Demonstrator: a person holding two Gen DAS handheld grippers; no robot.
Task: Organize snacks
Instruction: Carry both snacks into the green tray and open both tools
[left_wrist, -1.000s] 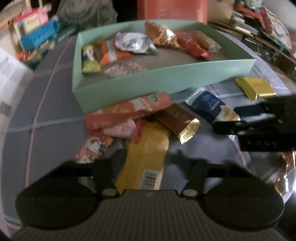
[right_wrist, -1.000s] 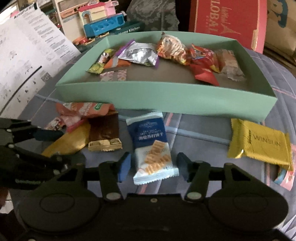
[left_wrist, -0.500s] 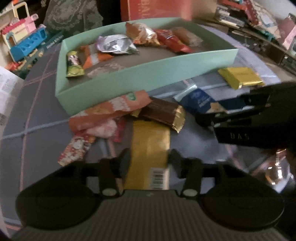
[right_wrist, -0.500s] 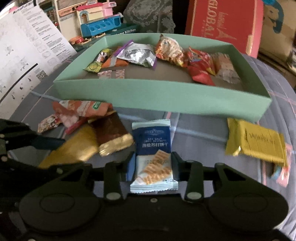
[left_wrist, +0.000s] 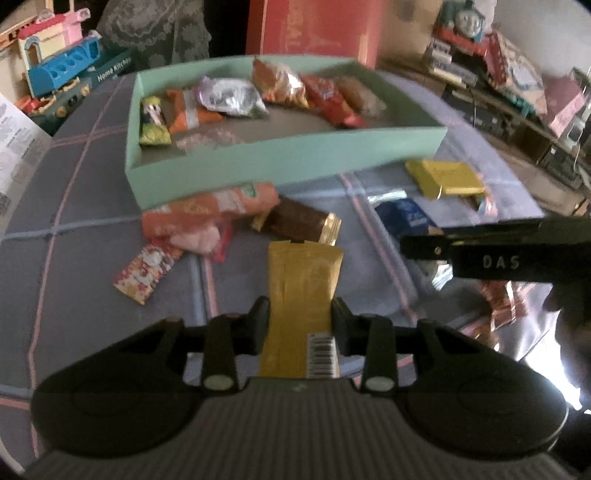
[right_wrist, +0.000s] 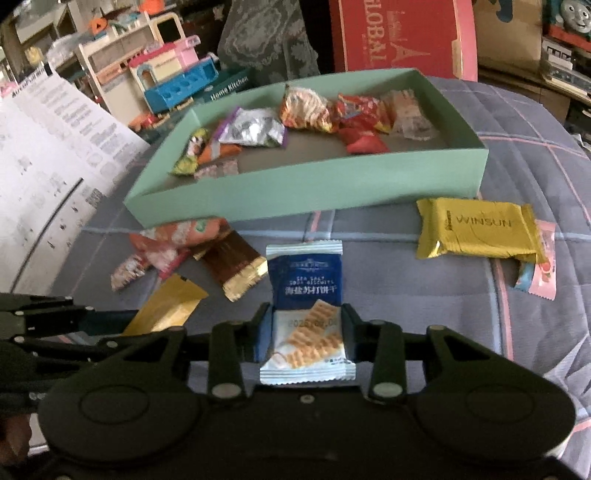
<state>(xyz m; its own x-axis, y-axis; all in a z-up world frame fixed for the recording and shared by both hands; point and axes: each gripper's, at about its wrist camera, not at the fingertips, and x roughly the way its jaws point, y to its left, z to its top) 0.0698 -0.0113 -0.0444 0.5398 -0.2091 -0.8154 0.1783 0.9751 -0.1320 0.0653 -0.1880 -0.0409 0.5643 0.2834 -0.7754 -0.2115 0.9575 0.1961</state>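
My left gripper (left_wrist: 301, 308) has a long gold snack bar (left_wrist: 303, 273) between its fingers, barcode end nearest the camera; its jaws are closing and the pads press on the bar's sides. My right gripper (right_wrist: 306, 312) is shut on a blue and white cracker packet (right_wrist: 304, 284). Both packets hang just above the cloth, in front of the mint green box (right_wrist: 306, 188), which holds several snacks. Between the grippers and the box lie a brown bar (left_wrist: 299, 223) and an orange packet (left_wrist: 210, 210). The right gripper's fingers (left_wrist: 424, 245) show at the right of the left wrist view.
A yellow Winsun packet (right_wrist: 476, 229) and a pink packet (right_wrist: 543, 266) lie on the grey checked cloth to the right. A small red and white packet (left_wrist: 144, 273) lies left. A printed sheet (right_wrist: 48, 155), toy kitchen (right_wrist: 166, 81) and red carton (right_wrist: 399, 37) border the cloth.
Both grippers closed on their packets, the left on the gold bar and the right on the blue cracker packet. Both then rose a little with them towards the box.
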